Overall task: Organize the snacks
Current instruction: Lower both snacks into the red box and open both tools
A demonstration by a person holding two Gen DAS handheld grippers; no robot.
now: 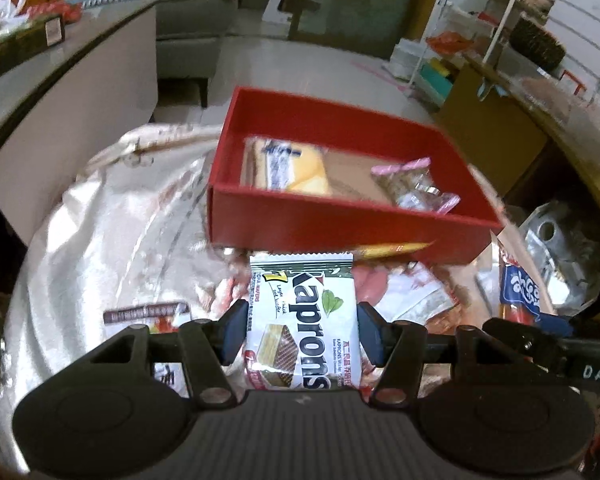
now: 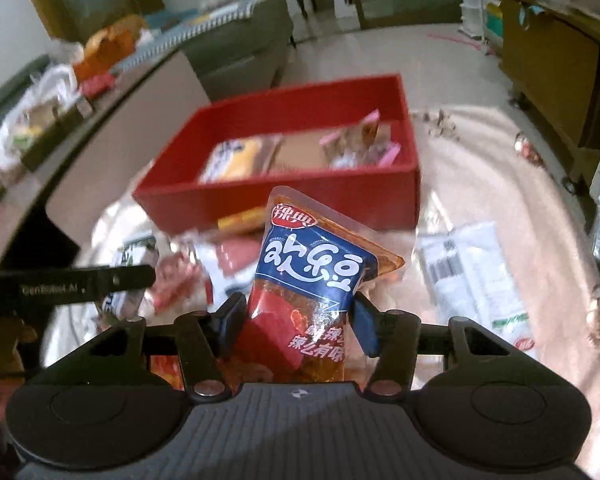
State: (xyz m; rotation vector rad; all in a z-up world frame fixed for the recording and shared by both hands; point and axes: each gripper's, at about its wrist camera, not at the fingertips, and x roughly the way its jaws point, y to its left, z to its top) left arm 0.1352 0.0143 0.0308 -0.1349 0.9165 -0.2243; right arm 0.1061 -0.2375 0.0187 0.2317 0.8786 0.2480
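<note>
White-green Kaprons wafer packet (image 1: 304,320) clamped in left gripper (image 1: 302,330); blue-red glossy bean snack pouch (image 2: 312,300) clamped in right gripper (image 2: 300,326), both held just short of the red rectangular cardboard box (image 1: 340,232). Box holds two: yellow packet (image 1: 288,166), pink-edged clear packet (image 1: 414,184). Partway; several packets left on satin cloth (image 1: 100,240), uncountable.

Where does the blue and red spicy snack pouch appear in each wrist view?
Left wrist view: blue and red pouch at the right edge, partly cut off by a dark bar.
Right wrist view: pouch centre, held in the right gripper.
Shared landmark: red box.
</note>
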